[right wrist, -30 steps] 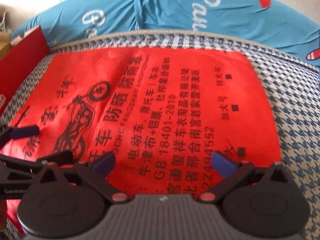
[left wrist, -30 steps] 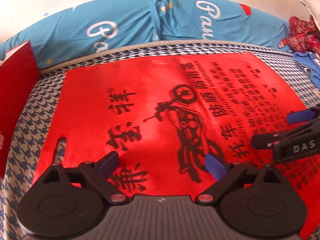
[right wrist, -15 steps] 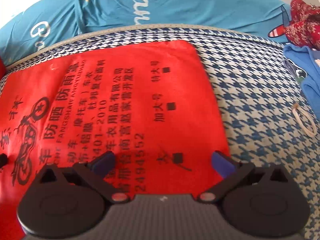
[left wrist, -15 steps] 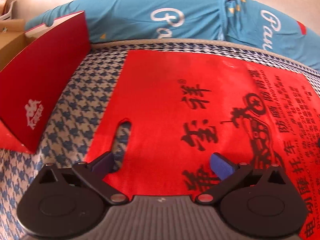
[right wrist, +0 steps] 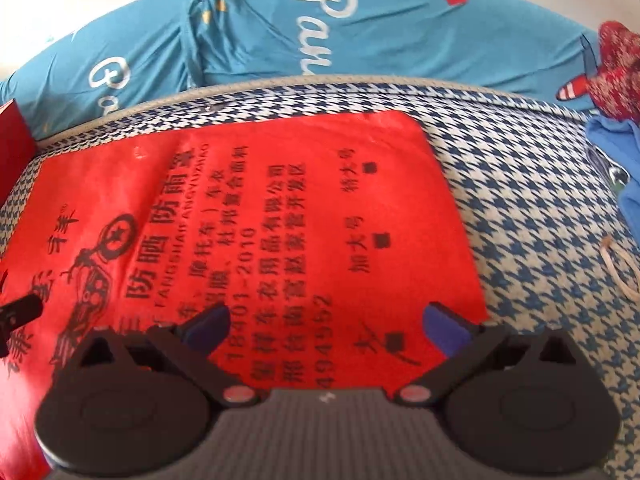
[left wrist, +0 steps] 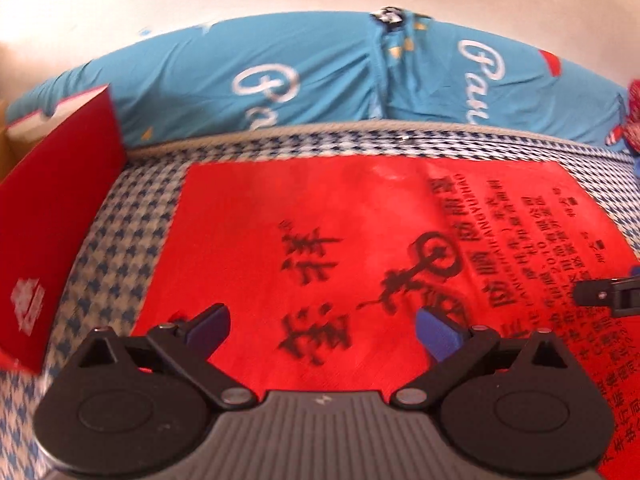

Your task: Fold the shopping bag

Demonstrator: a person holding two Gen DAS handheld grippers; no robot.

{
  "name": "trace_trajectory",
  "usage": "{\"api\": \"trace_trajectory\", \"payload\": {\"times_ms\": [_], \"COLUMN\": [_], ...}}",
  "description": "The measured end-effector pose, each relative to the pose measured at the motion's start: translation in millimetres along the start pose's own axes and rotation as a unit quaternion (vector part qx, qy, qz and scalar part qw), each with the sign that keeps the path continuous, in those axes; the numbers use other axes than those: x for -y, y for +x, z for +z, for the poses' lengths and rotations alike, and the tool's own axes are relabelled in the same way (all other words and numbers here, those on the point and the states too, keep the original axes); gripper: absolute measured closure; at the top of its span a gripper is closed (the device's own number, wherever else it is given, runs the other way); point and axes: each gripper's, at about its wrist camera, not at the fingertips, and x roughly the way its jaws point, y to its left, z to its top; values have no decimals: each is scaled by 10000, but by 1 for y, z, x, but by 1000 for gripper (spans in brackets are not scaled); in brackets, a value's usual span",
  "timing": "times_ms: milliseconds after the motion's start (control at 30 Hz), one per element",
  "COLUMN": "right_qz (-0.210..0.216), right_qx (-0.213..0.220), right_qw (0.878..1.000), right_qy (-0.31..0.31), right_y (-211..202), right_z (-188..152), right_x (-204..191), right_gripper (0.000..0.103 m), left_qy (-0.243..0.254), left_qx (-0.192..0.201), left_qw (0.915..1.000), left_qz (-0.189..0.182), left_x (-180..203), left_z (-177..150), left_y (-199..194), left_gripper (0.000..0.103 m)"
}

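Lying flat and spread open, the red shopping bag [left wrist: 360, 248] covers the middle of the houndstooth-covered bed [right wrist: 540, 240], printed face up, no fold visible in it.

Left tongs [left wrist: 322, 326]: released, jaws wide apart, poised over the bag's near-left part; nothing between the pads. Right tongs [right wrist: 326, 326]: likewise released, over the near-right corner region, empty. In the left view the right tongs show at 3 o'clock; in the right view the left tongs' tip shows at 9 o'clock.

Judgement: both tongs sit at a pre-grasp stance along the near edge. A flat unfolded bag fits either a fold about to be made or a bag only being laid out and smoothed; the frames don't settle which. Any grasp here would call for pinching a thin layer lying flush on cloth, so a low, shallow approach.

Surroundings: blue pillows [left wrist: 320, 80] at 12 o'clock; red box [left wrist: 52, 220] at 9 o'clock in the left view.

Hidden: the bag's near edge lies under both tong bodies; the handle cut-out is not clearly visible; print blurred.
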Motion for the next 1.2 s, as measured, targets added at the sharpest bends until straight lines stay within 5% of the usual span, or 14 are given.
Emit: {"api": "trace_trajectory", "payload": {"times_ms": [433,1200], "right_qz": [-33,-503], "right_qx": [-133,63], "right_qw": [9999,9983], "right_qy": [-75,272], "right_y": [33,44], "right_z": [23,34], "right_x": [-23,10], "right_gripper": [0,0], "left_qy": [447,64], "left_qx": [-17,-85], "left_qw": [9988,9998], "left_qz": [-209,166], "left_x": [30,-12], "left_z": [23,27], "left_y": [42,45], "left_gripper": [2,0]}}
